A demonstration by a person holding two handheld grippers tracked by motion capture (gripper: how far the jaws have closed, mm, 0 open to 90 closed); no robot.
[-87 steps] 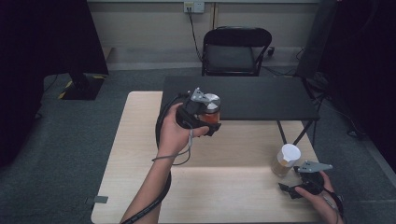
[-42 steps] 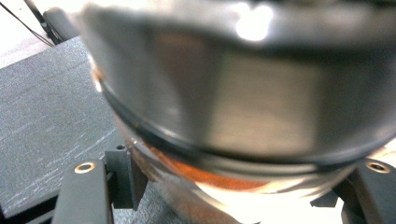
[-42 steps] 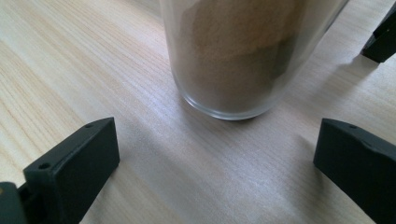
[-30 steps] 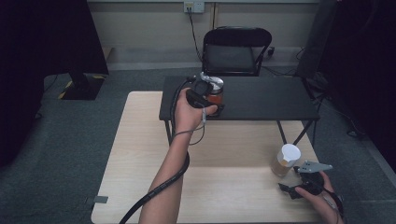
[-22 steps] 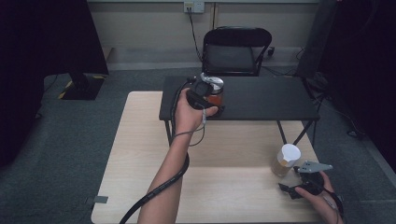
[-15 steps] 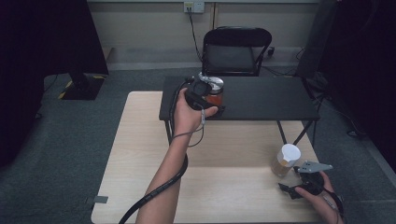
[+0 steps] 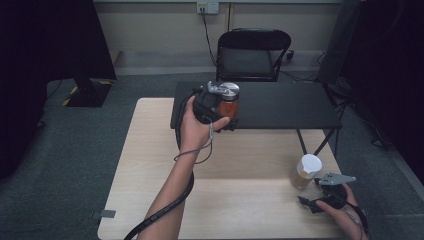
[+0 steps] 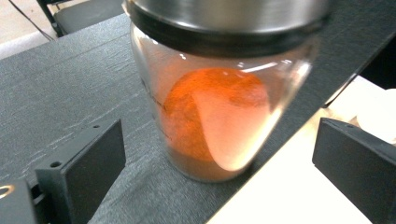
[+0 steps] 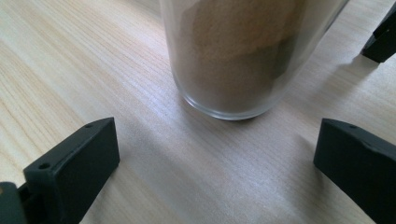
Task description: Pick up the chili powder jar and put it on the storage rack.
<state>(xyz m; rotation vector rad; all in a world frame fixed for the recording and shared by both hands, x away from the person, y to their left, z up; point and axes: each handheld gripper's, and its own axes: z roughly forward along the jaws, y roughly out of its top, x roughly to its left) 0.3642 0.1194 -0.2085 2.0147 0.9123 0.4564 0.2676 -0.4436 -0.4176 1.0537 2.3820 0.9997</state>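
A glass jar of orange powder with a silver lid stands near the front edge of a black raised shelf. My left gripper is open, its jaws wide on either side of the jar and clear of the glass. A jar of brown powder with a white lid stands on the wooden table at the right. Just behind it, my right gripper rests low and open, with the jar beyond its jaws.
The black shelf stands on thin crossed legs over the far part of the wooden table. A black folding chair is behind it. A dark panel on a stand is at the far left. Grey carpet surrounds the table.
My left gripper has carried the orange jar from in front of the shelf up and away onto it. Over the last second it barely shifts. The right gripper has stayed put.
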